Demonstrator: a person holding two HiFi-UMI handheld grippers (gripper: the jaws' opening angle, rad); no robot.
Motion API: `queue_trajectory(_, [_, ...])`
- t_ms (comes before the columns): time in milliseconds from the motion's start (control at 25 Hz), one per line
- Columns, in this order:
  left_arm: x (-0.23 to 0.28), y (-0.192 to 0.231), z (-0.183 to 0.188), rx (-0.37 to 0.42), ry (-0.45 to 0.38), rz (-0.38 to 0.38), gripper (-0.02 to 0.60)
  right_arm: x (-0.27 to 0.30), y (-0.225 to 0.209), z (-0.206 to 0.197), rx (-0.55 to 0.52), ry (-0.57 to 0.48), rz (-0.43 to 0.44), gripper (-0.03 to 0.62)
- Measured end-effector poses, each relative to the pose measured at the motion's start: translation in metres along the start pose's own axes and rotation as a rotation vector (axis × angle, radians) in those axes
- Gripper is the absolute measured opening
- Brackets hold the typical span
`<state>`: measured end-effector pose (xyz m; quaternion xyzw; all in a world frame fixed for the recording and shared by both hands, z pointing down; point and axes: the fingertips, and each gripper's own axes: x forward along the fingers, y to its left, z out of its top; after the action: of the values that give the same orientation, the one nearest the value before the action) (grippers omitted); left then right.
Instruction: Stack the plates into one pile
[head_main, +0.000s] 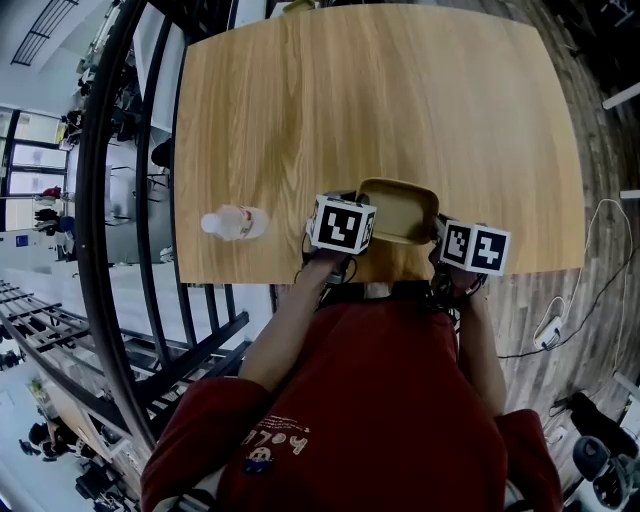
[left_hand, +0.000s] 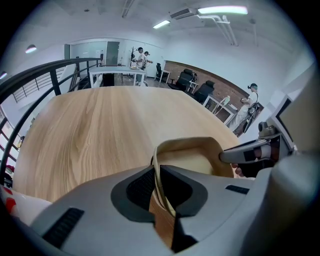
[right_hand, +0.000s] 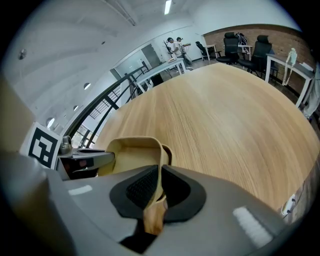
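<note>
A tan, square-ish plate with a darker outer rim sits at the near edge of the wooden table, held from both sides. My left gripper is shut on its left rim; in the left gripper view the thin rim runs between the black pads, with the plate's hollow beyond. My right gripper is shut on the right rim, and the right gripper view shows the rim pinched between its pads. I can make out only this one plate.
A clear plastic bottle with a red-and-white label lies on its side on the table, left of the left gripper. A black railing runs beyond the table's left edge. The person's red sleeves fill the near foreground.
</note>
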<state>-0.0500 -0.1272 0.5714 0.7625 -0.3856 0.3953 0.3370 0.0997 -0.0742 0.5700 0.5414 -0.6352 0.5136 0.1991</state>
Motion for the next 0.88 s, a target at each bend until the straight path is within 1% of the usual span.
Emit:
queue_trajectory(360, [0.010,-0.002,-0.016,0.043,0.011,0.049,0.044,0.007,-0.009,-0.013,-0.041,0.019,-0.059,0.038])
queue_trajectory(560, [0.011,-0.001,-0.015,0.049,-0.009,0.077,0.053,0.011,-0.013,-0.013,-0.056,0.010,-0.088,0.043])
queue_trajectory(720, [0.011,0.005,-0.014,0.089,-0.022,0.127,0.104,0.010,-0.012,-0.010,-0.082,-0.006,-0.114,0.057])
queue_trajectory(880, [0.018,0.005,-0.019,0.070,-0.004,0.117,0.109,0.011,-0.017,-0.009,-0.096,-0.006,-0.132,0.087])
